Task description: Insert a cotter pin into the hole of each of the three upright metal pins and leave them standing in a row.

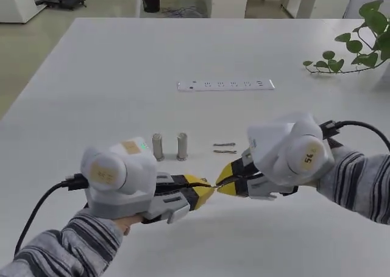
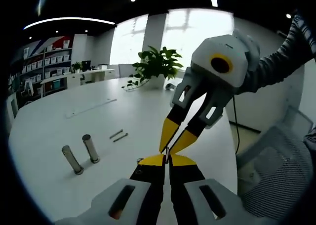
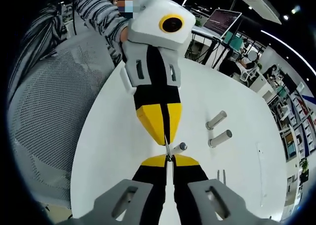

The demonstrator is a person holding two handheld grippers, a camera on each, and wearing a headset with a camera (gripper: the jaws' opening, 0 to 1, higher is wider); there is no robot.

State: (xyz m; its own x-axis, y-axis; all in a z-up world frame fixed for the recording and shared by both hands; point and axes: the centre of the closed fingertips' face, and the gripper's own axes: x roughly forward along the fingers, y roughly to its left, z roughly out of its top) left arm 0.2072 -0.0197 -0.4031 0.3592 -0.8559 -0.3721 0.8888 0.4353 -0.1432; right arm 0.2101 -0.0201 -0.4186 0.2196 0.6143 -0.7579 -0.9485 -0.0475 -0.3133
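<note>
Two grey metal pins (image 1: 158, 147) (image 1: 182, 146) stand upright side by side on the white table; they also appear in the left gripper view (image 2: 72, 159) (image 2: 90, 148). Two cotter pins (image 1: 224, 148) lie flat to their right. My left gripper (image 1: 209, 189) is shut on a third metal pin (image 3: 180, 147), whose end pokes out beside its yellow tips. My right gripper (image 1: 220, 185) meets it tip to tip, shut on a thin cotter pin (image 3: 168, 149) that points at the held pin. Both grippers hover above the table's near part.
A white power strip (image 1: 225, 84) lies across the table's middle, farther back. A leafy plant (image 1: 359, 45) reaches in at the far right. A mesh office chair (image 3: 54, 101) stands beside the table. A person's striped sleeves (image 1: 359, 182) hold the grippers.
</note>
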